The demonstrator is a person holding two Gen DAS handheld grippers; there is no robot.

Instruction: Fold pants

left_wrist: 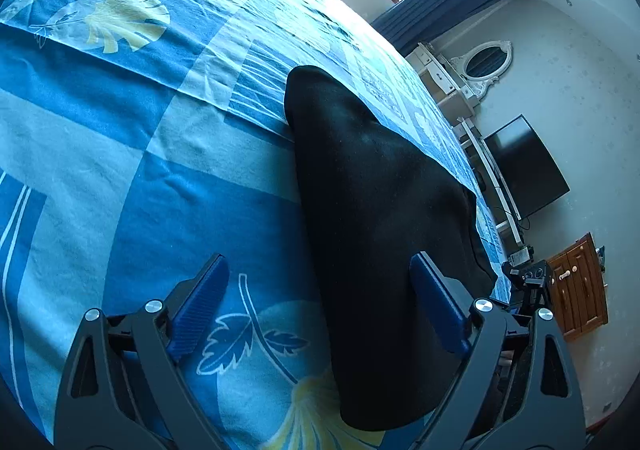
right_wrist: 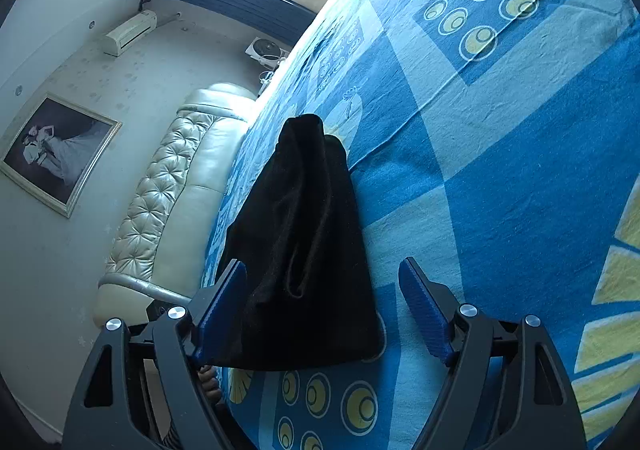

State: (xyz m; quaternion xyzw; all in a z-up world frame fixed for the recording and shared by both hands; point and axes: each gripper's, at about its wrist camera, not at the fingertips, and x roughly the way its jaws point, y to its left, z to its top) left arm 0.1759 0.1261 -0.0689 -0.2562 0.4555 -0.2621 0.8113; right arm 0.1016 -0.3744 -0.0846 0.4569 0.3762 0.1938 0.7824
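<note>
Black pants point(left_wrist: 372, 218) lie flat on a blue patterned bed sheet point(left_wrist: 120, 170), stretched away from me as one long dark strip. In the right wrist view the pants point(right_wrist: 300, 242) show folds and one end lies near the camera. My left gripper point(left_wrist: 318, 282) is open and empty, its jaws spread over the near end of the pants and the sheet beside it. My right gripper point(right_wrist: 324, 282) is open and empty, its jaws spread wide over the near end of the pants. Neither gripper holds cloth.
The bed edge runs beside the pants point(left_wrist: 472, 170). Beyond it stand a dark TV screen point(left_wrist: 524, 166), a wooden cabinet point(left_wrist: 580, 290) and a white mirror point(left_wrist: 486, 60). A cream tufted headboard point(right_wrist: 172, 190) and a framed picture point(right_wrist: 56, 154) show in the right wrist view.
</note>
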